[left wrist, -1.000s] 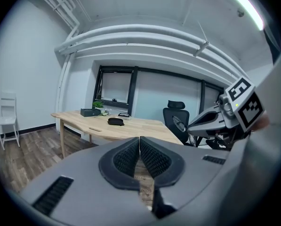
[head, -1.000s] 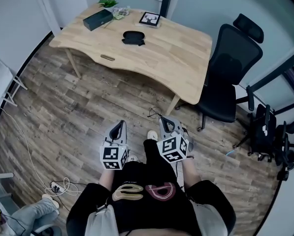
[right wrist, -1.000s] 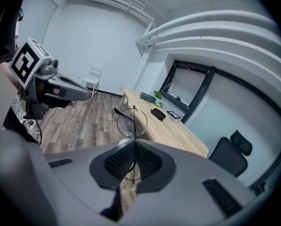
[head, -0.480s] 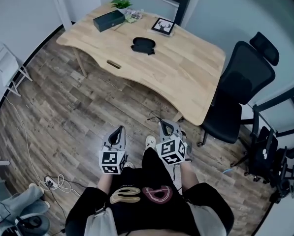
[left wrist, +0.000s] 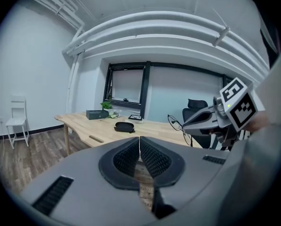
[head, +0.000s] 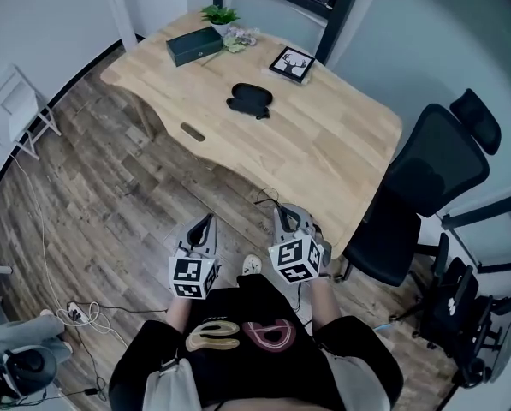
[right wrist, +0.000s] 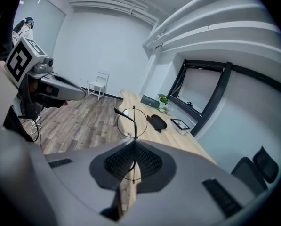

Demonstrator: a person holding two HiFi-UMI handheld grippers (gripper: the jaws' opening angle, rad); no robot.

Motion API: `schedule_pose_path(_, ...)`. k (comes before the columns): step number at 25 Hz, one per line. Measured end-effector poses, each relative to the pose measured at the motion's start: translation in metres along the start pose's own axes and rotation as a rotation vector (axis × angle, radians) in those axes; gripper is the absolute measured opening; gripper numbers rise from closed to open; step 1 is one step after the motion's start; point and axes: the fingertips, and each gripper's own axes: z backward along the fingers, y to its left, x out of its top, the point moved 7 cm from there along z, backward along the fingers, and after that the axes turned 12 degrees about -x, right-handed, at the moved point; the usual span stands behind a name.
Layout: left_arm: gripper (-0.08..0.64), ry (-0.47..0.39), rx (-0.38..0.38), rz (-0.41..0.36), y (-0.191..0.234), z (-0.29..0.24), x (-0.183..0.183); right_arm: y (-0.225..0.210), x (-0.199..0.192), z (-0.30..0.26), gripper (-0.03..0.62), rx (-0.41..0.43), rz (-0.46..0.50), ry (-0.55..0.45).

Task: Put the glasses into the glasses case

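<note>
Stock as I see it from my station:

1. Left gripper [left wrist: 139,147]: jaws together, ribbed pads meeting, nothing between them. I hold it low in front of the person's body, over the wood floor [head: 109,195].
2. Right gripper [right wrist: 133,147]: jaws clamped on the glasses [right wrist: 131,121], a thin dark wire frame with round lenses. The frame stands edge-on beyond the jaw tips. It sits just beside the left gripper, both short of the table [head: 323,144].
3. Glasses case [head: 250,99]: black, oval, lying near the middle of the table, well apart from both grippers. I cannot tell whether its lid is up.
4. Far end of the table: dark green box [head: 194,45], small potted plant [head: 220,14], framed picture [head: 291,63].
5. Black office chair [head: 426,187] at the table's right side.
6. White folding chair [head: 20,110] against the left wall.
</note>
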Motion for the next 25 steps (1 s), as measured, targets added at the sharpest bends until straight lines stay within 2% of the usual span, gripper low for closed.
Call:
schedule_pose_path(10, 0.017, -0.04, 0.007, -0.011, -0.019, -0.08, 0.022, -0.067, -0.011, -0.042, 0.011, 0.007, 0.031, -0.037)
schedule_pose_path(25, 0.018, -0.019, 0.009, 0.013, -0.018, -0.105, 0.02, -0.076, -0.022, -0.055, 0.012, 0.033, 0.028, -0.024)
